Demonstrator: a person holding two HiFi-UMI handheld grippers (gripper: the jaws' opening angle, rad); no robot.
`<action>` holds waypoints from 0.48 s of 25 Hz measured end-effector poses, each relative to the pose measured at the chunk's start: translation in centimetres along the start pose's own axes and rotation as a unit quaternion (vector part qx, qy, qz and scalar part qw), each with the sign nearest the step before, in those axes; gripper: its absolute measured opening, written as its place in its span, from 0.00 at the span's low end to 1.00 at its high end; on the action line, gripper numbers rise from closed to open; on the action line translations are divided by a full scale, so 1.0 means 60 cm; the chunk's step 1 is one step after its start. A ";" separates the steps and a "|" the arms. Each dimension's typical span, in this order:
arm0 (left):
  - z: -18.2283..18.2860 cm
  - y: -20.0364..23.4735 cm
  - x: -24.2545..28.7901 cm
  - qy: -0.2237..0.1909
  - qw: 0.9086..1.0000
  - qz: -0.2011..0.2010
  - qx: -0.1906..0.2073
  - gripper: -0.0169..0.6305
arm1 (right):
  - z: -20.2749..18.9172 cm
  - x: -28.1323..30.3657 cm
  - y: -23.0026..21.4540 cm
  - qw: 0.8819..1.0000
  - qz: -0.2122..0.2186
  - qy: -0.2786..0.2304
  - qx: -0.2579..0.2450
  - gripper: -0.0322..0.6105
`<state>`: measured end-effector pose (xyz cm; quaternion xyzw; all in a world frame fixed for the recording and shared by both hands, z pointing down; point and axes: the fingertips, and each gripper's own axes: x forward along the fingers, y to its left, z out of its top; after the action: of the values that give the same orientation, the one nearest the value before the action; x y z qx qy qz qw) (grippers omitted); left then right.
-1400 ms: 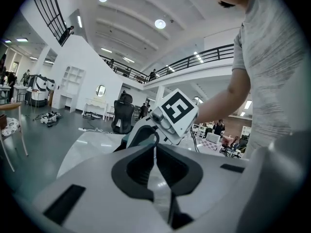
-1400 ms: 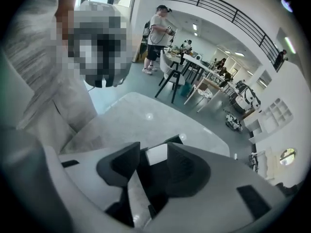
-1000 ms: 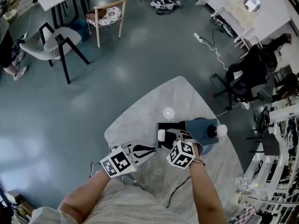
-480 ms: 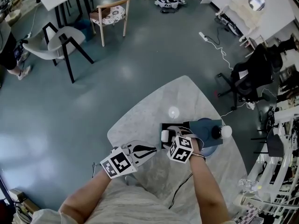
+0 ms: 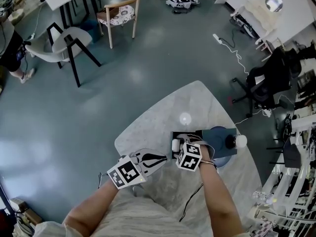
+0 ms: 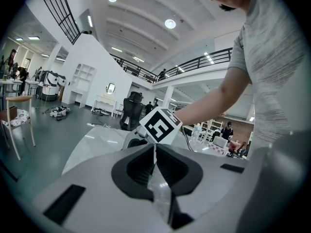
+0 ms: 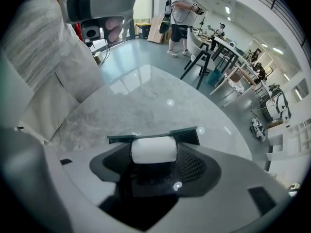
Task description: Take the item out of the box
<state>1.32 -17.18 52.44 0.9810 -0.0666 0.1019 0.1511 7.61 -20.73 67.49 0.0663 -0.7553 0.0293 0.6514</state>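
Note:
A black open box (image 5: 190, 134) lies on the grey marble table (image 5: 148, 132). A white cylinder (image 5: 174, 144) rests at the box's left edge. My right gripper (image 5: 178, 146) is open, its jaws wide on either side of the cylinder. In the right gripper view the white cylinder (image 7: 154, 149) sits at the tips of the right gripper (image 7: 154, 160), with the box wall (image 7: 187, 135) just behind it. My left gripper (image 5: 160, 158) rests low over the table to the left, apart from the box. In its own view the left gripper (image 6: 154, 148) is shut and empty.
A blue lid-like panel (image 5: 217, 134) lies against the box's right side, with a black knob (image 5: 230, 141) and a white ball (image 5: 241, 141) on it. A thin cable (image 5: 192, 196) trails from my right wrist. The table edge (image 5: 121, 139) is near on the left; chairs (image 5: 66, 41) stand far off.
My right gripper has edged slightly forward toward the white cylinder at the box. The cylinder, the box and my left gripper have stayed where they were.

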 end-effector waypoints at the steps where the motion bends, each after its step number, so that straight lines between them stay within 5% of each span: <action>1: 0.000 0.000 0.000 0.000 1.000 0.000 0.000 0.07 | 0.000 0.002 0.001 1.000 0.001 0.002 0.000 0.54; 12: 0.002 -0.004 -0.001 0.000 1.000 0.003 0.003 0.07 | -0.007 0.006 -0.004 0.999 -0.007 -0.002 0.035 0.53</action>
<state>1.30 -17.00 52.26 0.9812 -0.0698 0.1024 0.1477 7.98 -20.96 67.89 0.0944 -0.7548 0.0516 0.6470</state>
